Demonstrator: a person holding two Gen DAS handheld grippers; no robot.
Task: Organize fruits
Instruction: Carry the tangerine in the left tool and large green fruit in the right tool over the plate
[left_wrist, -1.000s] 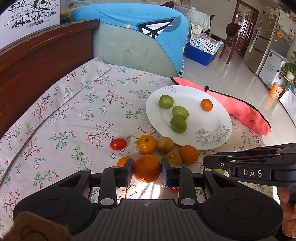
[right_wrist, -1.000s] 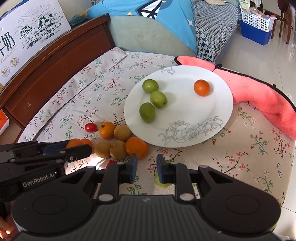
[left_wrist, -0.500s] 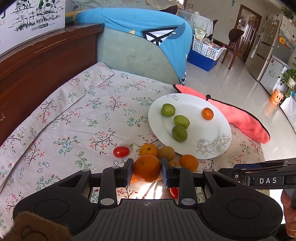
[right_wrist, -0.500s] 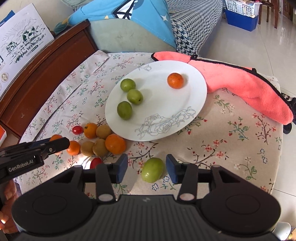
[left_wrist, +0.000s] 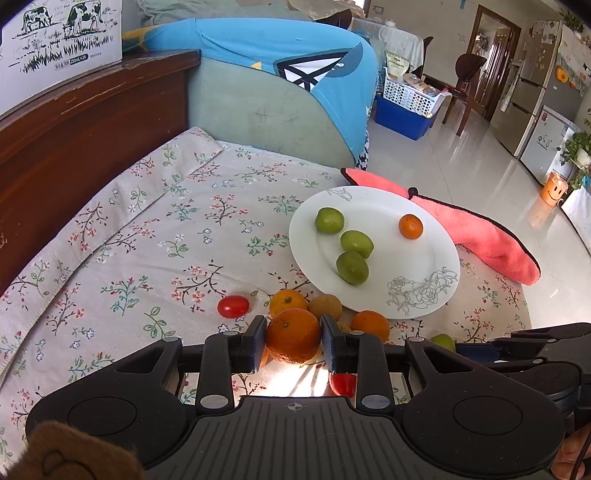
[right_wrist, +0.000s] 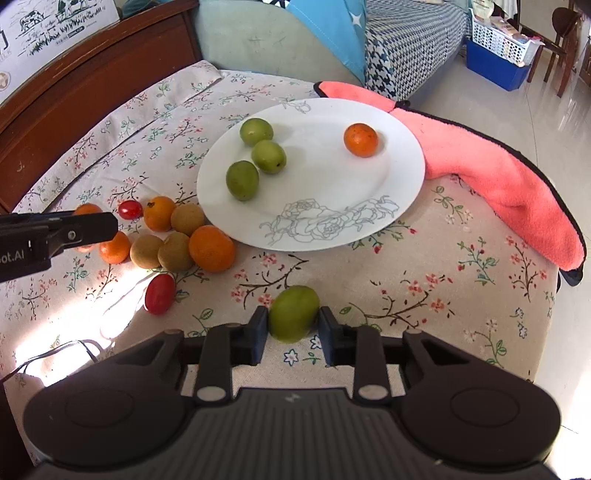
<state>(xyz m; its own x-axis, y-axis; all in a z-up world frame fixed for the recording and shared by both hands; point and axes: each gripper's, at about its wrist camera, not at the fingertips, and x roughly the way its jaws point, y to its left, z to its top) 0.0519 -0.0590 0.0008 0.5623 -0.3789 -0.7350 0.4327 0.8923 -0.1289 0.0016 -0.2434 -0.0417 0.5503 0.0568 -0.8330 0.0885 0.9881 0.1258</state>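
orange fruit (left_wrist: 293, 335) sits clamped between the left gripper (left_wrist: 293, 341) jaws, both pads touching it, above the floral surface (left_wrist: 147, 236). right gripper (right_wrist: 291, 328) jaws bracket a green fruit (right_wrist: 293, 313) closely; contact unclear. white plate (right_wrist: 369, 184) holds 4 fruits.

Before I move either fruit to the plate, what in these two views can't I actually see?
- Left wrist: the cherry tomato is half hidden behind the left gripper, shut on the orange.
- Left wrist: the green fruit is mostly hidden behind gripper bodies.
- Right wrist: whether the right gripper touches the green fruit.
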